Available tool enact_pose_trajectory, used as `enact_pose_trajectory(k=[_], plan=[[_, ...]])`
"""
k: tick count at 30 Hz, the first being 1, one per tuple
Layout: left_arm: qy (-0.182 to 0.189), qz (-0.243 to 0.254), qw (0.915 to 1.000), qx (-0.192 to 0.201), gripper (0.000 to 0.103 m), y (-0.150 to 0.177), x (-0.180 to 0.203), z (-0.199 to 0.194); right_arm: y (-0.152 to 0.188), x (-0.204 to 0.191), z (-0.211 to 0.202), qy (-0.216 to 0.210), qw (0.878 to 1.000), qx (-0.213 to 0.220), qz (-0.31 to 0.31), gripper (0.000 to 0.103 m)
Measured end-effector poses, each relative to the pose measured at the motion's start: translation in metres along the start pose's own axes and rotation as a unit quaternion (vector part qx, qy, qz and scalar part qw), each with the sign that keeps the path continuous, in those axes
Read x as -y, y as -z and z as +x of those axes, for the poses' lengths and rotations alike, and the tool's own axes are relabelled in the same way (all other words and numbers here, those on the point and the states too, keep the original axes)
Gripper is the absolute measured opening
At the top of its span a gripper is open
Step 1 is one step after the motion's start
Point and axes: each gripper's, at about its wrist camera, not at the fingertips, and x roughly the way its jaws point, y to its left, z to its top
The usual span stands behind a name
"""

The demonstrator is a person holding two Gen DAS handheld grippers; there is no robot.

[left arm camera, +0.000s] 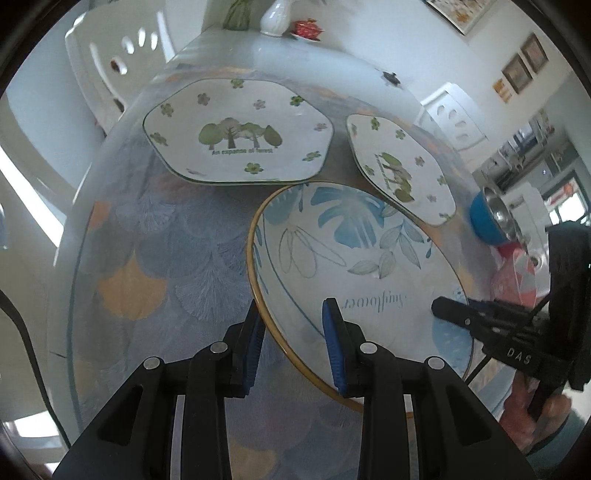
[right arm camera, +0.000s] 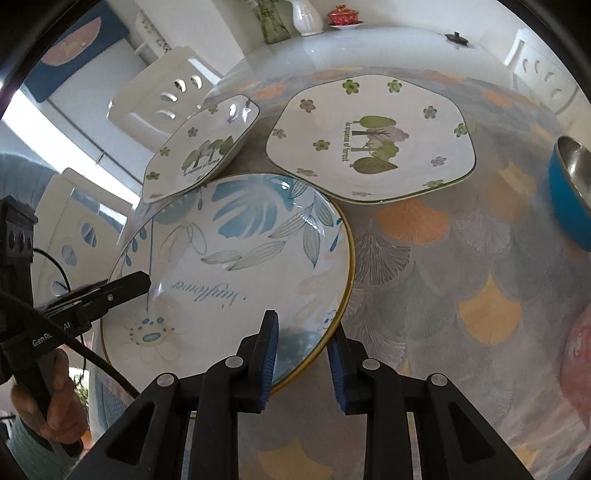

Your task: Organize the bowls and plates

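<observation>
At the near edge of the table (left arm camera: 155,229), both grippers straddle the rim of the round blue-leaf plate (left arm camera: 354,266). Left gripper (left arm camera: 295,343): jaws at medium width, one pad outside the rim, one over the plate's inside, visible gap, not clamped yet. Right gripper (right arm camera: 304,354): same setup on the opposite side of the rim, jaws partly open, rim sitting between the pads, gap on both sides.

The blue-leaf plate sits nearest the person and looks tilted, its far edge appearing to lean on or overlap the two forest plates. Can't tell for sure whether they are touching.

Risks, my read: ceramic rim is glazed and slick, so a shallow pinch could let the plate slip once lifted. If only one side closes first, the plate pivots and may knock the small forest plate (left arm camera: 402,166), which is right beside it. Lifting unevenly could drag the big forest plate (left arm camera: 236,133). Table surface looks glossy, so plates slide easily. The blue bowl (left arm camera: 491,218) is apart on the right, low risk.

Count: one round blue-leaf plate, two forest plates (one big, one small), one blue bowl with metal inside. Something pink next to the bowl, unclear. White vase (right arm camera: 306,16) and red dish (right arm camera: 343,16) at the far end, one each.
</observation>
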Motion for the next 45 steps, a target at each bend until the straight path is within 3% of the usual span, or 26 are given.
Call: enact_pose_trajectory(k=[16,29,30,33,35,39,45], plan=[[-0.007,0.005,0.9984,0.055,0.028,0.043,0.010,-0.066,0.043,-0.035,-0.064,-0.011,0.998,0.057,-0.033,0.026],[-0.011,-0.001,0.9994,0.031,0.028,0.100,0.010,-0.067,0.094,-0.037,-0.056,-0.012,0.999,0.032,-0.029,0.026],[-0.003,-0.006,0.9996,0.028,0.020,0.102,0.007,-0.066,0.096,-0.041,-0.056,-0.016,0.999,0.035,-0.039,0.023],[-0.005,0.004,0.9993,0.038,0.019,0.104,0.008,-0.062,0.099,-0.070,-0.055,-0.013,0.996,0.040,-0.083,0.020],[-0.002,-0.009,0.9998,0.019,0.019,0.104,0.002,-0.055,0.101,-0.086,-0.047,0.003,0.995,0.030,-0.099,0.020],[-0.006,-0.029,0.9986,0.044,0.019,0.104,-0.009,-0.068,0.107,-0.077,-0.055,0.001,0.996,0.038,-0.076,0.020],[-0.016,-0.045,0.9981,0.040,0.020,0.104,-0.015,-0.066,0.092,-0.035,-0.059,0.003,0.999,0.045,0.003,0.023]])
